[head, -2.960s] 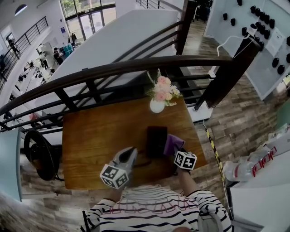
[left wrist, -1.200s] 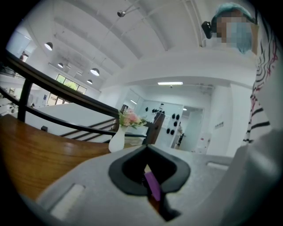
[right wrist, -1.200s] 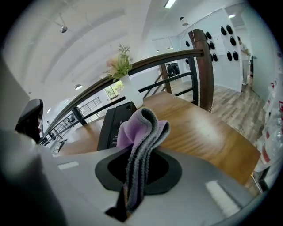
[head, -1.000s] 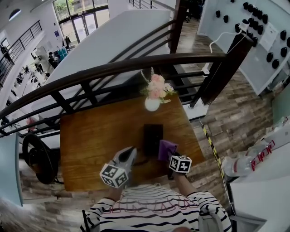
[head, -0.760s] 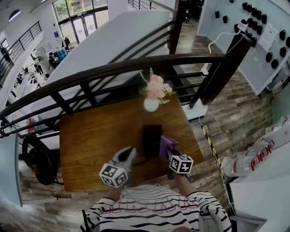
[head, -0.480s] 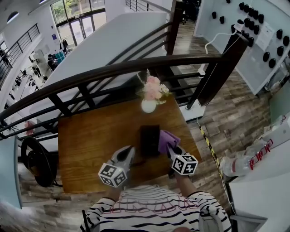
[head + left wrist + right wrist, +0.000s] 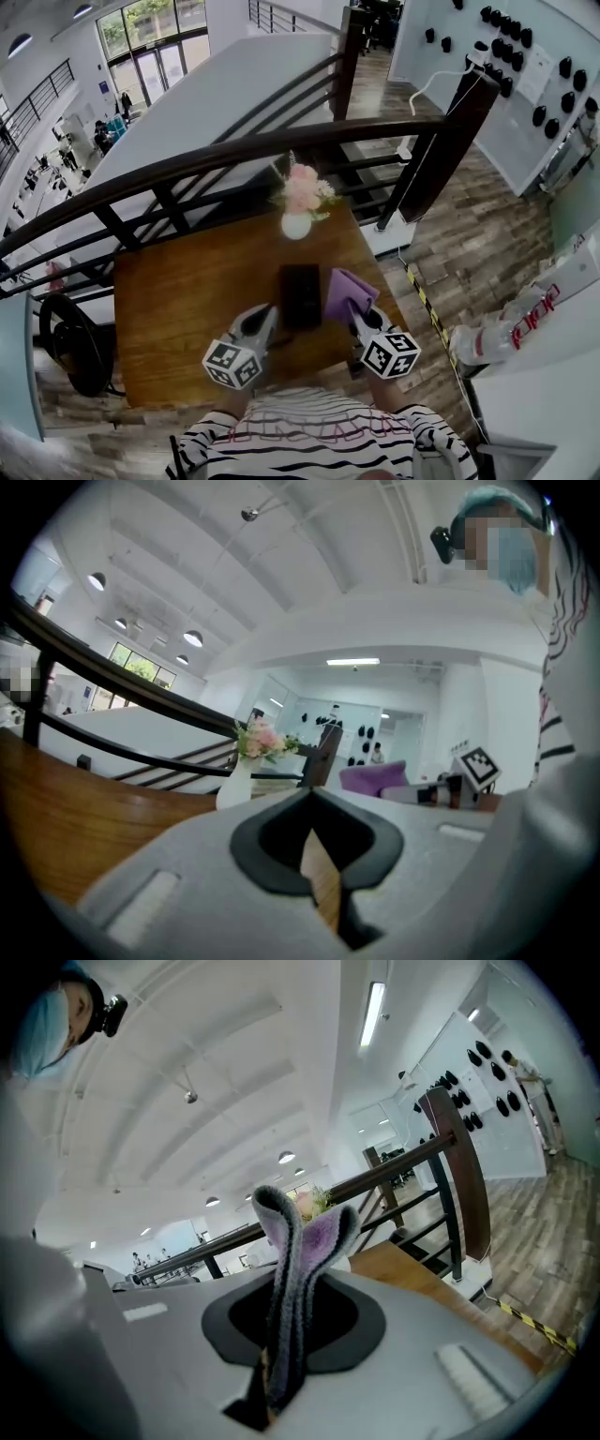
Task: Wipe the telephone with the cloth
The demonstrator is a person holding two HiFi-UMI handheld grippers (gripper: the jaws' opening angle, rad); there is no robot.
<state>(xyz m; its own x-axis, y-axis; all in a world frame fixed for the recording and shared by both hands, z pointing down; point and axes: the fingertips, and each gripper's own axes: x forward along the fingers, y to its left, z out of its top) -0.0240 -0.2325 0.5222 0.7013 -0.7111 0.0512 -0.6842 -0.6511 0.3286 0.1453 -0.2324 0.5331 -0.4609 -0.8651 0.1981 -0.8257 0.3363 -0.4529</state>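
**Wooden table (image 7: 178,309), cloth (image 7: 345,289) pinched on the right**

Head view: the table stands against a dark railing (image 7: 234,150), with a vase of pink flowers (image 7: 296,223) at its far edge. The dark telephone (image 7: 301,294) lies flat on the wood. The purple cloth is just to its right, at the tip of my right gripper (image 7: 360,313). My left gripper (image 7: 265,313) is near the telephone's near left corner.

Left gripper view: my jaws are together, with nothing between them.

Right gripper view: my jaws clamp the folded cloth, which stands up out of them.
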